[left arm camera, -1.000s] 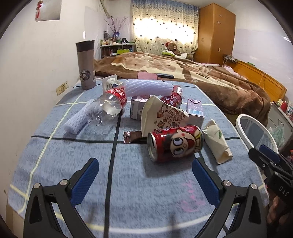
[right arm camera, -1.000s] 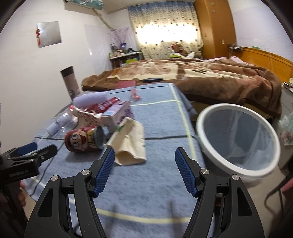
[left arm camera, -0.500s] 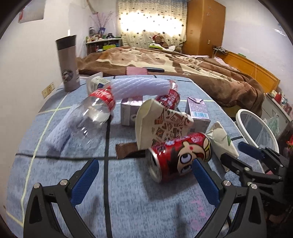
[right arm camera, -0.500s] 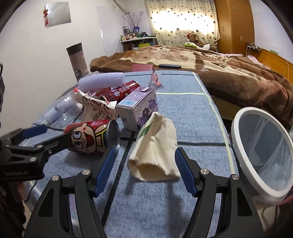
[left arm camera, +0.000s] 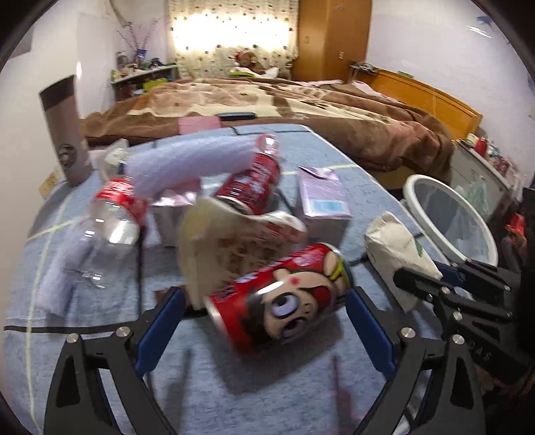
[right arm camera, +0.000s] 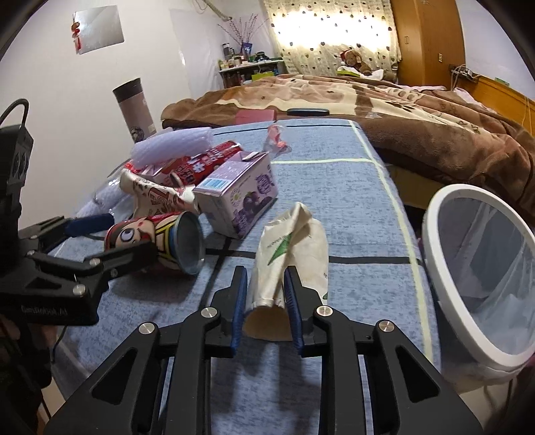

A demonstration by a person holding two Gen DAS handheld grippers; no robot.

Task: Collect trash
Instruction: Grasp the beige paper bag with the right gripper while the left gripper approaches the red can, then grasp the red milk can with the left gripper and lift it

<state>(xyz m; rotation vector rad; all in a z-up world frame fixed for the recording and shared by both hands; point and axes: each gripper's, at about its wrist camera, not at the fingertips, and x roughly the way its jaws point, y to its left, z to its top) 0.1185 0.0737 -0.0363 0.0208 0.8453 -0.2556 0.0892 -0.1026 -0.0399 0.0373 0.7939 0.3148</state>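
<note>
Crumpled cream paper bag (right arm camera: 291,264) pinched by right gripper (right arm camera: 265,301) on fuzzy tablecloth (right arm camera: 337,190).

A tall grey cylindrical travel tumbler (right arm camera: 134,109) is standing upright at the table's ten o'clock corner. A brown patterned blanket (right arm camera: 384,100) is covering the bed at twelve o'clock, with a brown teddy bear (right arm camera: 354,59) sitting beyond it. A tall orange wooden wardrobe (left arm camera: 331,40) is standing at one o'clock, beside the dotted curtain (right arm camera: 331,30).

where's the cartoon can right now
The cartoon can lies on its side on the blue tablecloth, between the open left gripper's fingers, left of the paper bag.
</note>
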